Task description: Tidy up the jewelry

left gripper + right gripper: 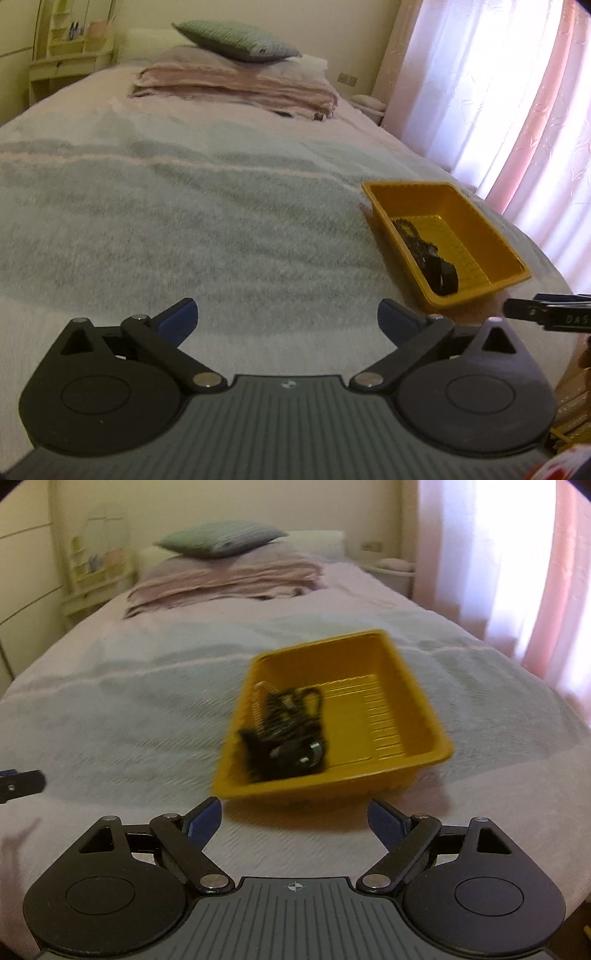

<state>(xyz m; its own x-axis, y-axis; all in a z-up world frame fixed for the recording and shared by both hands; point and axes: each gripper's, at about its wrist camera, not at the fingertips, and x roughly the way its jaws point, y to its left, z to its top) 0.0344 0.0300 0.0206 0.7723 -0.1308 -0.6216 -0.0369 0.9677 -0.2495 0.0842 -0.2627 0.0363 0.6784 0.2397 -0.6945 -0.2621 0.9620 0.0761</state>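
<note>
A yellow plastic tray [491, 240] [399, 694] lies on the bed. Dark jewelry [424, 254] [288, 734], chains and a strap piece, lies heaped at its near left end. My left gripper [287, 321] is open and empty over the bare blanket, left of the tray. My right gripper [294, 821] is open and empty, just in front of the tray's near rim. The right wrist view is blurred. A tip of the right gripper shows at the right edge of the left wrist view [546, 314], and a tip of the left gripper at the left edge of the right wrist view [22, 784].
The bed is covered by a grey-green and pink blanket [184, 221]. Folded pink blankets [236, 88] and a green pillow [236, 40] lie at the head. A shelf unit [70, 48] stands at back left. Pink curtains [517, 92] hang on the right.
</note>
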